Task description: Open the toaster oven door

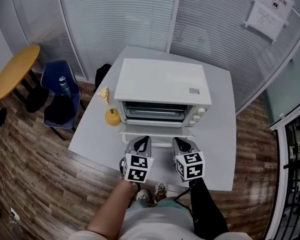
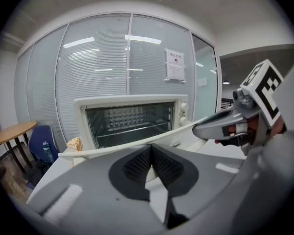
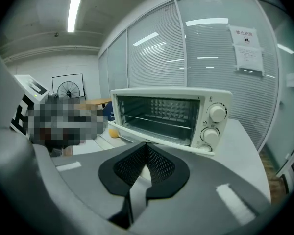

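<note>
A white toaster oven [image 1: 162, 86] stands in the middle of a grey table [image 1: 220, 134]. Its door [image 1: 156, 131] hangs open, lying about flat toward me, and the wire rack inside shows. My left gripper [image 1: 142, 142] and right gripper [image 1: 181, 143] hover side by side just in front of the door's front edge. In the left gripper view the jaws of my left gripper [image 2: 151, 147] meet at the tips with nothing between them, and the door [image 2: 112, 150] runs just beyond them. My right gripper [image 3: 146, 145] is likewise shut on nothing, pointing at the oven [image 3: 171, 114] and its knobs [image 3: 216, 113].
A small orange object [image 1: 112, 117] and a wedge of bread [image 1: 104, 94] lie on the table left of the oven. A blue chair [image 1: 52, 76] holding a bottle [image 1: 64, 86] and a round yellow table [image 1: 16, 70] stand at the left. Glass walls with blinds run behind.
</note>
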{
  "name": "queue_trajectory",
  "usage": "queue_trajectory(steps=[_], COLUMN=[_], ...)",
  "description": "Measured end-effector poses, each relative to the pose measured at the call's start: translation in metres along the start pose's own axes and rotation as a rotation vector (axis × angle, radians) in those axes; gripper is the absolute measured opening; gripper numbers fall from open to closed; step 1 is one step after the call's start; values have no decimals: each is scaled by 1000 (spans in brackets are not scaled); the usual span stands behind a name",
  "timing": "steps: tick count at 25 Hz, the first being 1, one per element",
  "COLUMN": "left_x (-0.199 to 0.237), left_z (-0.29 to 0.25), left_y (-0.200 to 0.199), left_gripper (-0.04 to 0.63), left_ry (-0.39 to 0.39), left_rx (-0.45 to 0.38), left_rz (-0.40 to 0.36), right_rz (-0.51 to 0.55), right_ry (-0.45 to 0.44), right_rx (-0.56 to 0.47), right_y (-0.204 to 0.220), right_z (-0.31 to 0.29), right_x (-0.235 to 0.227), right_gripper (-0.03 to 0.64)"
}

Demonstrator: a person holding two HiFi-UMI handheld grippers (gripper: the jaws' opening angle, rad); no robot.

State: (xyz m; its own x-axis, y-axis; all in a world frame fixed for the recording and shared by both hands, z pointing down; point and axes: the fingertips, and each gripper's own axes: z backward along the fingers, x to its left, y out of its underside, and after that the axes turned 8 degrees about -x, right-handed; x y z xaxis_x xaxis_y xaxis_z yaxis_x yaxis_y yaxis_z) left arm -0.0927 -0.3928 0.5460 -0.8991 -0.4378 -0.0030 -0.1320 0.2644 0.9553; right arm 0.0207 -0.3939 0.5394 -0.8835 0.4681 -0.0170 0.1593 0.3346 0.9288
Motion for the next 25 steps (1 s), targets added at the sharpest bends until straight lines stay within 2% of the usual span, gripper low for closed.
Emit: queue_trajectory(steps=[12, 25], left_x=[-21, -25], left_z=[18, 19], left_y=[76, 119], left_gripper=[57, 58], left_ry=[17, -18], left_rx=[75, 90], left_rz=[87, 173], right_rz=[-76, -143], right_ry=[32, 98], right_rx=[108, 77], right_y=[77, 120], right_z=[16, 16], right_x=[19, 19], right_gripper=[3, 3])
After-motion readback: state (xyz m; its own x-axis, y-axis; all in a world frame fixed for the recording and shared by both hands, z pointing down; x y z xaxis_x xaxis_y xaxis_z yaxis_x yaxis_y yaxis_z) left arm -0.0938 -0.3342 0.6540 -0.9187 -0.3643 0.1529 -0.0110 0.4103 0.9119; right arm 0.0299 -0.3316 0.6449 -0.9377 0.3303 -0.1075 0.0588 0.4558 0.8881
